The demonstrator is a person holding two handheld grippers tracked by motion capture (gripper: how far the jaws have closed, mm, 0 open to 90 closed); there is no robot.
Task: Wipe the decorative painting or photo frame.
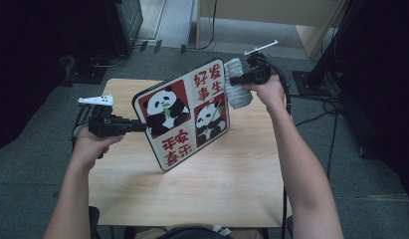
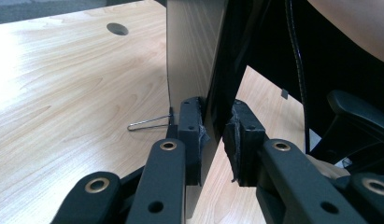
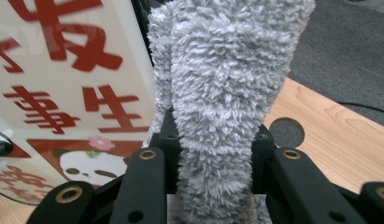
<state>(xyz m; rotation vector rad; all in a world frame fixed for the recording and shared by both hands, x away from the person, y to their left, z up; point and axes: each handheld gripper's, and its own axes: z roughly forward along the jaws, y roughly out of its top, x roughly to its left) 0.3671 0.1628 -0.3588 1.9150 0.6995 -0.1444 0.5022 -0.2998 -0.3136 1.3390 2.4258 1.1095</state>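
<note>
Looking down from the high view, the left gripper (image 1: 138, 126) pinches the left edge of a panda board (image 1: 184, 112), which stands tilted on a wooden table (image 1: 232, 184), its lower corner near the table's middle. The right gripper (image 1: 233, 80) is clamped on a grey fluffy cloth (image 1: 237, 84) that lies against the board's upper right edge, above the far right part of the table. A person's bare forearms come in from the bottom, one hand on each tool.

Turning to the left gripper view, the left gripper (image 2: 216, 135) has its padded jaws nearly closed on the thin edge of the board (image 2: 192, 51), one pad on each face. A bent wire stand (image 2: 147, 124) sticks out just behind the board, over the table (image 2: 63, 93).

Moving to the right gripper view, the right gripper (image 3: 214, 154) squeezes the cloth (image 3: 227, 79) between its jaws, the pile bulging above them. The board's (image 3: 63, 84) printed face with red characters sits just left of the cloth, touching it.
</note>
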